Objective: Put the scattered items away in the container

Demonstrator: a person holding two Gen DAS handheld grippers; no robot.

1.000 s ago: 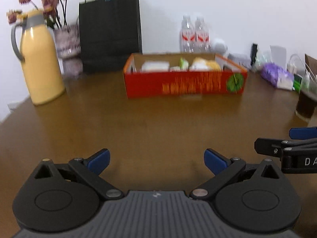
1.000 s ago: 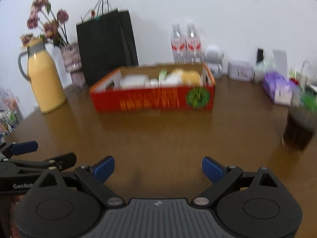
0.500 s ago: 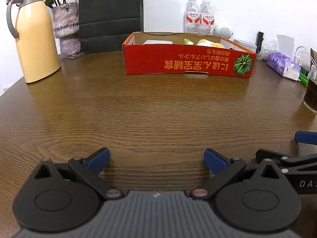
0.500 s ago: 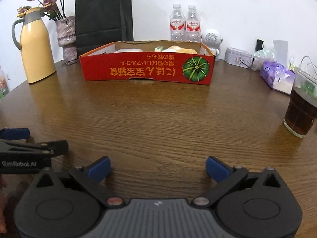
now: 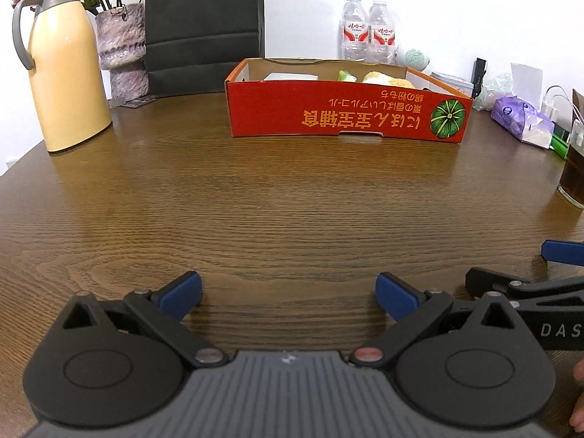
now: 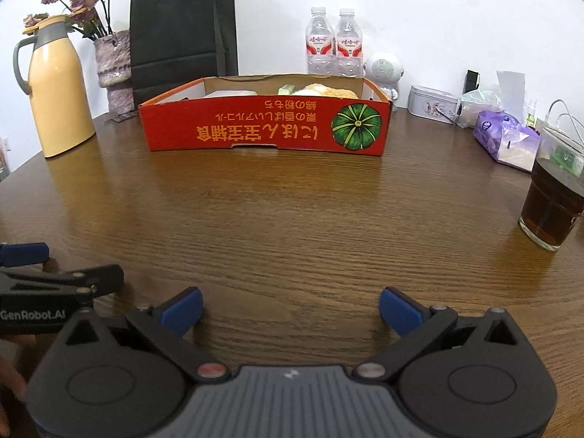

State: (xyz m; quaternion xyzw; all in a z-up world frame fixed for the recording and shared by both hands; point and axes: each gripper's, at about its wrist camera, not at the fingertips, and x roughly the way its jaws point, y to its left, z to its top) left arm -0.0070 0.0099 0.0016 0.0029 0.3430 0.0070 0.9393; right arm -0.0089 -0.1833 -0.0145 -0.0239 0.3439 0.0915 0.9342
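A shallow red cardboard box [image 5: 346, 115] [image 6: 262, 129] with orange lettering and a green pumpkin picture stands at the far middle of the brown wooden table [image 5: 284, 200] [image 6: 292, 219]. Inside it show a white packet [image 5: 290, 77] [image 6: 230, 93], a small green item [image 5: 346, 75] [image 6: 286, 89] and a yellow-white bun-like item [image 5: 387, 79] [image 6: 328, 91]. My left gripper [image 5: 288, 290] is open and empty, low over the near table. My right gripper [image 6: 290, 304] is open and empty beside it. Each gripper shows at the edge of the other's view.
A yellow thermos jug [image 5: 64, 62] [image 6: 54, 87], a vase of dried flowers [image 5: 122, 51] and a black paper bag [image 5: 204, 25] stand at the back left. Two water bottles [image 6: 334, 45], a tin, a purple tissue pack [image 6: 505, 138] and a glass of dark drink [image 6: 553, 204] are at the right.
Both grippers have dropped lower towards the table and steadied; the box now looks nearer and sharper. Both stay open and empty.
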